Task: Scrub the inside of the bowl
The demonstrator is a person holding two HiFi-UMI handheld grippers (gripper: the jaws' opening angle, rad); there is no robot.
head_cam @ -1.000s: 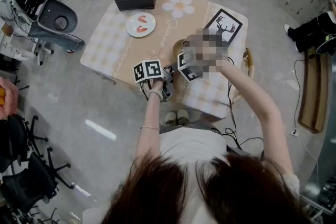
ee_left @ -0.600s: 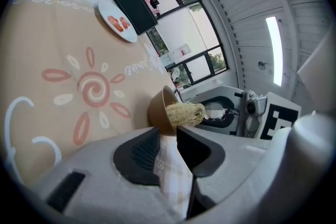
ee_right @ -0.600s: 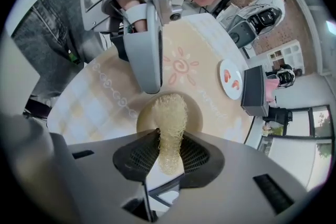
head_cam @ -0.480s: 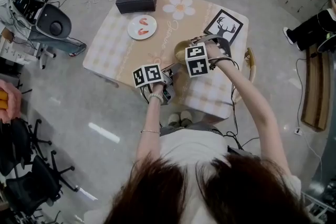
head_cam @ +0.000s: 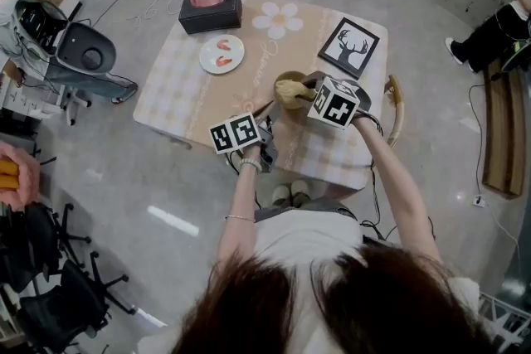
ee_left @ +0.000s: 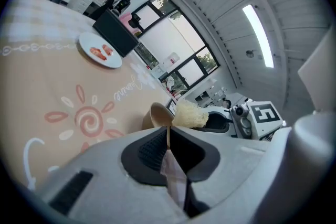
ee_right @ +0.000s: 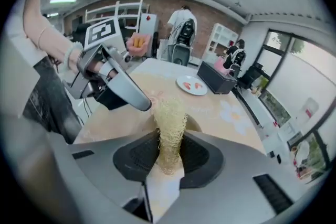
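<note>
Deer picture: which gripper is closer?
Right. The right gripper, holding the scrubber at the bowl, is just below the deer picture in the head view; the left gripper, jaws just closed on the bowl rim, is farther at the table's near edge.

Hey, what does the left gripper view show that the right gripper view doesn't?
Left only: the rim of the bowl pinched in the left gripper, whose jaws have just been closing. Right only: the end of the scrubber clamped in the right gripper. Both: the white plate, the tissue box, the bowl and scrubber.
</note>
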